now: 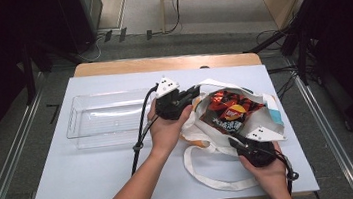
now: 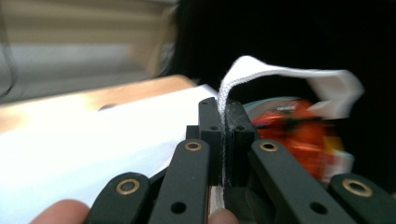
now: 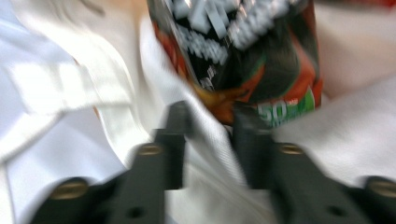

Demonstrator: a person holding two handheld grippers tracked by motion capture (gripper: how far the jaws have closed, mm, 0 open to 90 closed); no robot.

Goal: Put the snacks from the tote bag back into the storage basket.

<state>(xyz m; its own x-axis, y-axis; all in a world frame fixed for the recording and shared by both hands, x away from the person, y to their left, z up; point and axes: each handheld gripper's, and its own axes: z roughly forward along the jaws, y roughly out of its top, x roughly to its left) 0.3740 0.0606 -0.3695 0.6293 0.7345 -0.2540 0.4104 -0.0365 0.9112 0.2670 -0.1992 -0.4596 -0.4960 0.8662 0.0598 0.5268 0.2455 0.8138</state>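
A white tote bag (image 1: 268, 107) lies open on the white table, and a red and black chip bag (image 1: 228, 111) sits in its mouth. My left gripper (image 1: 195, 93) is at the bag's left rim. In the left gripper view the left gripper (image 2: 225, 119) is shut on a white strap (image 2: 280, 72), with the chip bag (image 2: 294, 126) blurred behind. My right gripper (image 1: 234, 140) is at the bag's near edge. In the blurred right gripper view the right gripper (image 3: 212, 121) has its jaws apart, a fold of the tote's cloth (image 3: 345, 135) runs between them, and the chip bag (image 3: 243, 51) is just beyond.
A clear plastic tray (image 1: 72, 122) stands on the left half of the table, with nothing in it. A loose loop of the bag's handle (image 1: 208, 176) trails toward the table's front edge. Both forearms come in from the bottom.
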